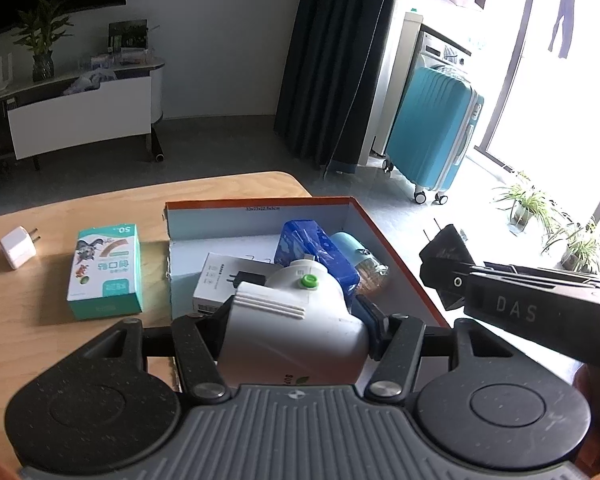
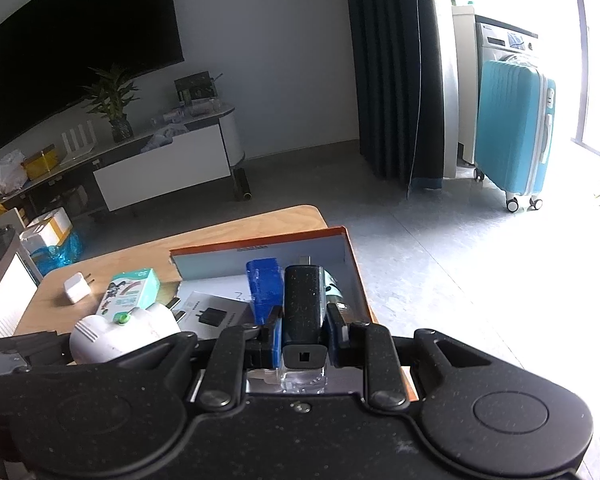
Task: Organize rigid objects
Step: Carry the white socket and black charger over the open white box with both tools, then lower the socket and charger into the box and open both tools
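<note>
Left tongs [image 1: 296, 332] clamp white bottle [image 1: 292, 320] above orange box [image 1: 396, 248].

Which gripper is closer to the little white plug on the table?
Left. The left gripper, holding a white bottle, is on the plug's side; the right gripper is farther, across the box.

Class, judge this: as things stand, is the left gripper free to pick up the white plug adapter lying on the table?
Probably not yet. The left gripper is shut on a white bottle, so its jaws are occupied. The white plug adapter itself lies unobstructed on the table.
</note>
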### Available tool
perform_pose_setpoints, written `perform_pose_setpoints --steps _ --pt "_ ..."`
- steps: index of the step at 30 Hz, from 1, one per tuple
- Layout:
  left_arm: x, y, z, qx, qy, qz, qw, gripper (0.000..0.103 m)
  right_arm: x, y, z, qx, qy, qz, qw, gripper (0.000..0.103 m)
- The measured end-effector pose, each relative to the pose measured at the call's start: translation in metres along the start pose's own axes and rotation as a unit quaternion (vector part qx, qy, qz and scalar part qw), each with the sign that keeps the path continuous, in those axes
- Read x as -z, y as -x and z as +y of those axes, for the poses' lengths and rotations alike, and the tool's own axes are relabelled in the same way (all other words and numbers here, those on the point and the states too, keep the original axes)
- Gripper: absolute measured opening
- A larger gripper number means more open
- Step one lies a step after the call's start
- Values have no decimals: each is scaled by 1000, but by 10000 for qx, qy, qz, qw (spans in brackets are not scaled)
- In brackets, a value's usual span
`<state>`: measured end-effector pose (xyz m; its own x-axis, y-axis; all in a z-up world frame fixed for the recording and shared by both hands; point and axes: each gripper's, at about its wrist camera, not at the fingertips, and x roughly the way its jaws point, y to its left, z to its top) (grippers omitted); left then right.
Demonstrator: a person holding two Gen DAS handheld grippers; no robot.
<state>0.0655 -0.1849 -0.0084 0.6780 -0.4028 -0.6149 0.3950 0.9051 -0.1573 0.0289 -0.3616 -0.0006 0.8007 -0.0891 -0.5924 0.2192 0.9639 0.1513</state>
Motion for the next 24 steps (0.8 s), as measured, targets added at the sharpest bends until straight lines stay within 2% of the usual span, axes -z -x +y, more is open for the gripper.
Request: perform_pose_setpoints --steps 6,10,20,22,23,24 --pt "-1 -11 1 71 51 95 9999 60 -3 -13 -1 37 -30 77 10000 27" --pt "-1 -16 2 63 66 134 9999 60 -4 -14 -2 18 -91 -59 9999 34" --pt "-3 -21 -3 169 65 197 9996 60 -7 -4 -11 183 -294 -224 9992 34" --pt "-4 -20 -6 167 23 216 9996 66 -7 -1 -10 172 -276 -259 9991 40" --pt "-4 -19 -6 153 16 205 9997 73 -7 0 -8 191 -263 -281 9991 40" --pt "-5 -18 -6 122 15 201 9997 77 -8 1 -7 197 -248 -286 9991 42"
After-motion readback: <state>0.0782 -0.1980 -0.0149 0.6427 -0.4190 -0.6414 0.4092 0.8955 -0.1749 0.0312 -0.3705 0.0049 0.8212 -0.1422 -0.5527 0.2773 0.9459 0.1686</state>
